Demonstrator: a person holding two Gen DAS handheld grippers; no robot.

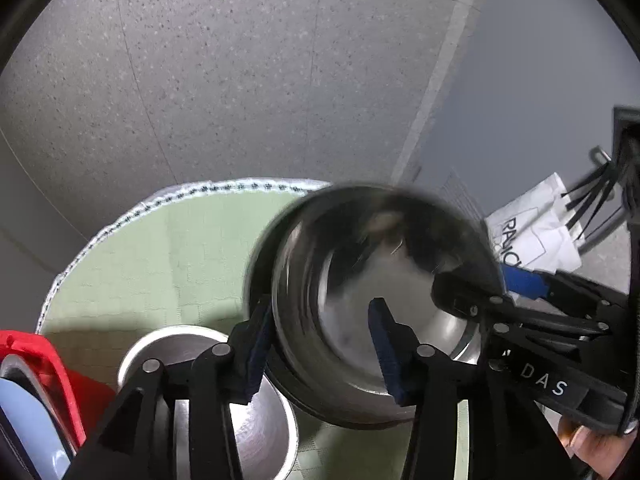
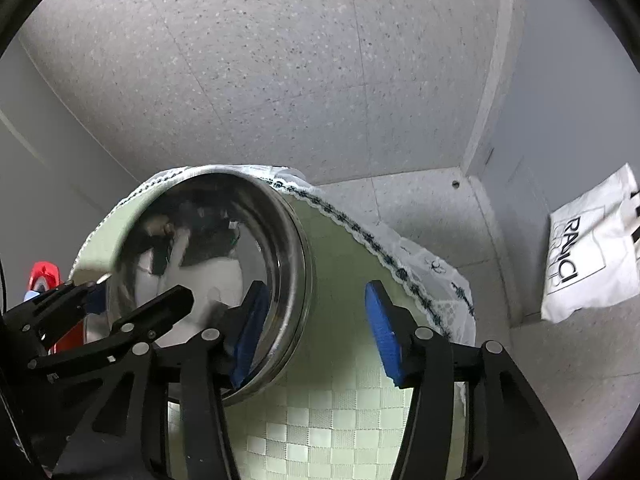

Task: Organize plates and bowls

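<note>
A shiny steel bowl (image 1: 372, 292) is tilted on edge above the green checked table (image 1: 160, 264). My left gripper (image 1: 320, 344) straddles its rim, one finger outside and one inside, wide apart. My right gripper (image 2: 316, 332) is open too, with its left pad at the bowl's (image 2: 208, 256) far rim and its right pad free over the cloth. It shows in the left wrist view (image 1: 520, 300) at the bowl's right side. A second steel bowl (image 1: 240, 412) sits upright on the table below my left gripper.
A red rack (image 1: 44, 368) with a pale blue plate (image 1: 24, 428) stands at the table's left. A white paper bag (image 2: 592, 240) lies on the speckled floor to the right. The table's lace-edged cloth (image 2: 400, 264) hangs over the far rim.
</note>
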